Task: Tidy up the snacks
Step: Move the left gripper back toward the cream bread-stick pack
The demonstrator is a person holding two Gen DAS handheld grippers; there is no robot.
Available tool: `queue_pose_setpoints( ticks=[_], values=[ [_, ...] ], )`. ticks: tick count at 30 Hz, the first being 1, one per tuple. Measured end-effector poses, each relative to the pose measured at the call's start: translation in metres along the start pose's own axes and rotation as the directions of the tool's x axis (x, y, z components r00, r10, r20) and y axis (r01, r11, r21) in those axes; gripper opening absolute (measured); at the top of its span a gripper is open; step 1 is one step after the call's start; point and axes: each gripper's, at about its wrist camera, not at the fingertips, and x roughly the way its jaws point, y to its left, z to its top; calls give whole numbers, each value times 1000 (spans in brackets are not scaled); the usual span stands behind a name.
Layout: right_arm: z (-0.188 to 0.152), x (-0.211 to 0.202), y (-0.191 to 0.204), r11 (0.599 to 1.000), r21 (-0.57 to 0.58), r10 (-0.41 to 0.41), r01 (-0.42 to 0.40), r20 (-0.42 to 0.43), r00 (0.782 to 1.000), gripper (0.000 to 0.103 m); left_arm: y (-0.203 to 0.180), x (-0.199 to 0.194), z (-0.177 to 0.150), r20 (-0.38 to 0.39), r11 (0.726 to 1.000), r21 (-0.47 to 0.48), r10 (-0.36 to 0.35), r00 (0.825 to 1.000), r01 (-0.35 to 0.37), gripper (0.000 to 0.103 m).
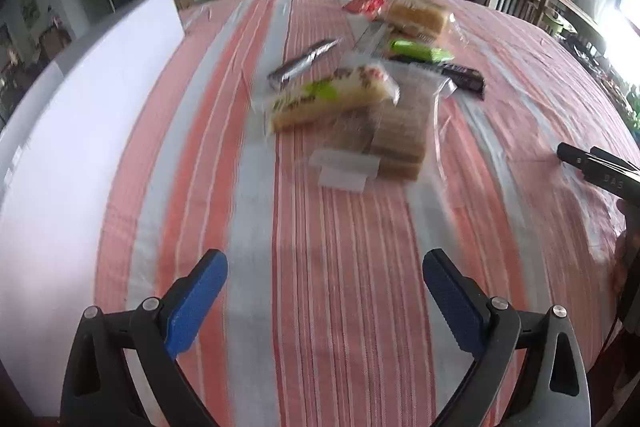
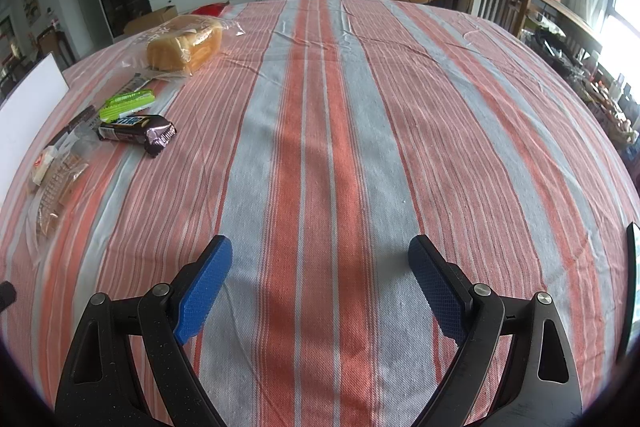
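Note:
A blurred heap of snacks lies on the striped cloth ahead of my left gripper (image 1: pixel 325 269), which is open and empty. In the heap are a cake slice in a green-printed wrapper (image 1: pixel 328 99), a clear pack of brown biscuits (image 1: pixel 396 131), a silver-dark bar (image 1: pixel 304 63), a green pack (image 1: pixel 420 51), a dark chocolate bar (image 1: pixel 448 73) and a bagged loaf (image 1: pixel 418 13). My right gripper (image 2: pixel 320 259) is open over bare cloth. In its view the loaf (image 2: pixel 186 45), green pack (image 2: pixel 128 103) and chocolate bar (image 2: pixel 138 131) sit far left.
A white box wall (image 1: pixel 80 147) rises along the left of the table (image 1: pixel 320 227). The other gripper's black tip (image 1: pixel 592 167) shows at the right edge of the left wrist view. Chairs, a TV cabinet and a cluttered side table stand beyond the table.

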Motion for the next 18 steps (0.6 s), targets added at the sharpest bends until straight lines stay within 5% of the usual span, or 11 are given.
queue_pose_setpoints(
  ticks=[18],
  values=[
    [0,0,0,1000,0,0,0,0,1000,92,12,16,-4,-24,1000,5,-10,1000,10,103]
  ],
)
